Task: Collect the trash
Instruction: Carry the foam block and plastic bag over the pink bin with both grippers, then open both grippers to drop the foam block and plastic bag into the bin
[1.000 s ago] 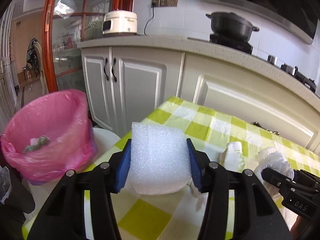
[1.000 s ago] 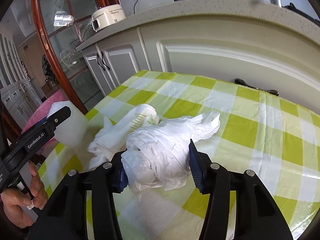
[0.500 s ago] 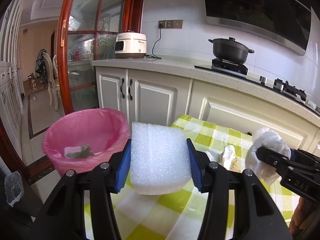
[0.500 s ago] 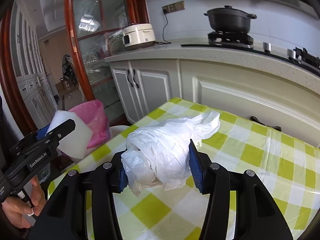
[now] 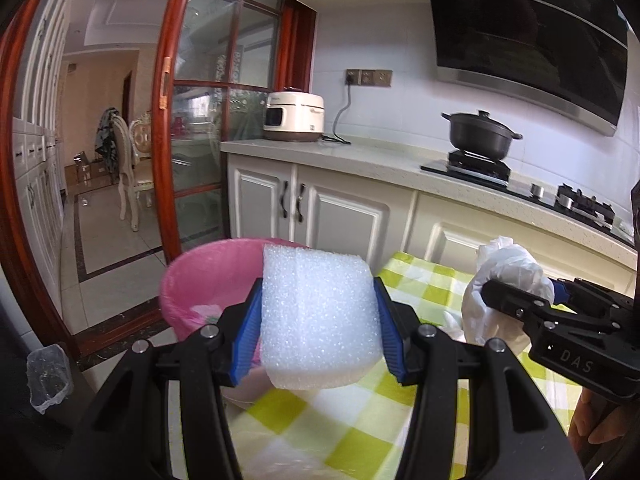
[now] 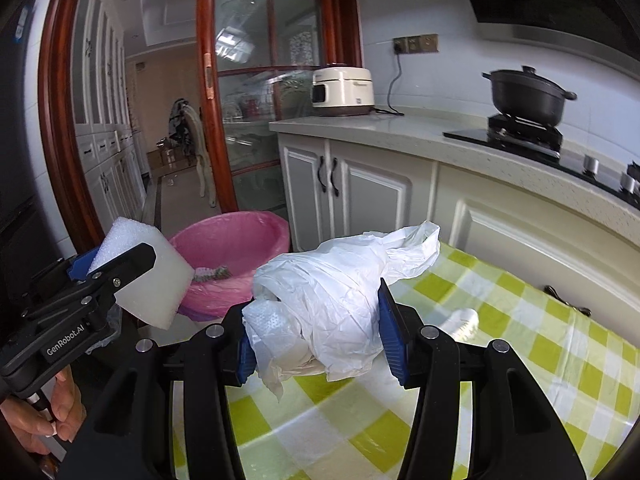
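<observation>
Green-checked tablecloth [image 6: 520, 320] covers table; white crumpled wrapper [image 6: 464, 322] lies on it.

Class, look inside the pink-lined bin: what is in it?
The pink-lined bin holds a few small scraps at the bottom. The foam block hides part of the inside.

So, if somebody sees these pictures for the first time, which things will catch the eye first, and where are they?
First the white foam block, clamped between the left gripper fingers in the foreground. Next the crumpled white plastic bag, held in the right gripper above the green checked tablecloth. Behind both, the bin with its pink liner stands on the floor beside the table.
</observation>
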Available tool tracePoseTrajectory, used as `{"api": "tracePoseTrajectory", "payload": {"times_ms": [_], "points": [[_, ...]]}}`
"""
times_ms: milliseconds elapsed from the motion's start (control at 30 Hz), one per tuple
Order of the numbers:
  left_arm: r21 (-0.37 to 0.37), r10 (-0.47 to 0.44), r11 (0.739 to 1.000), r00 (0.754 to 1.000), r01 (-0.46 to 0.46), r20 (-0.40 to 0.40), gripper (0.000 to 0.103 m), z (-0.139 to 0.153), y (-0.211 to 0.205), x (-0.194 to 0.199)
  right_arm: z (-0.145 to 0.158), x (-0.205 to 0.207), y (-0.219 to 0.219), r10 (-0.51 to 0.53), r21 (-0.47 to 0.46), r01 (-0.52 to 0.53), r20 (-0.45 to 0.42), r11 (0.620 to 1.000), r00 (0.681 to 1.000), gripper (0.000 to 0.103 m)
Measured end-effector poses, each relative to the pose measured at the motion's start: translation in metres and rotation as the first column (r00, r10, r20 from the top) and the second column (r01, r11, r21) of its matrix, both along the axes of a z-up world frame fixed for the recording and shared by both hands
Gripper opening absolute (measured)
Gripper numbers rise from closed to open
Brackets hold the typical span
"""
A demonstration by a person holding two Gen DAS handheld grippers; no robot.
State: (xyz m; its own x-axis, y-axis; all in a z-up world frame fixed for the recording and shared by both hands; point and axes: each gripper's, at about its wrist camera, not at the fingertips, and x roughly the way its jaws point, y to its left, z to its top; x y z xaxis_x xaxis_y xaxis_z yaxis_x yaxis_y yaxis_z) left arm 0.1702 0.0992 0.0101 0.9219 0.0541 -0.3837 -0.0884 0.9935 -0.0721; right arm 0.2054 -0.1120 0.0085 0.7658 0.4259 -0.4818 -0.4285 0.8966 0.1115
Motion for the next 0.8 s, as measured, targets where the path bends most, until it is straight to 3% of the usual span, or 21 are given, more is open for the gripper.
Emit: {"api": "tracePoseTrajectory", "payload": {"times_ms": [433,800], "points": [[-0.002,0.106,0.994,0.994,-0.106,-0.022,0.05,0.002,0.071,0.031,0.011,0.043,0.071,0.138,-0.026,-0.138,0.016,0.99,0.99,0.049],[0.021,0.141,0.99,0.989,-0.14,-0.053,0.051,-0.006,0.108,0.088,0.0,0.101,0.12,0.27,-0.006,-0.27,0.001,0.963,0.963,0.05]]}}
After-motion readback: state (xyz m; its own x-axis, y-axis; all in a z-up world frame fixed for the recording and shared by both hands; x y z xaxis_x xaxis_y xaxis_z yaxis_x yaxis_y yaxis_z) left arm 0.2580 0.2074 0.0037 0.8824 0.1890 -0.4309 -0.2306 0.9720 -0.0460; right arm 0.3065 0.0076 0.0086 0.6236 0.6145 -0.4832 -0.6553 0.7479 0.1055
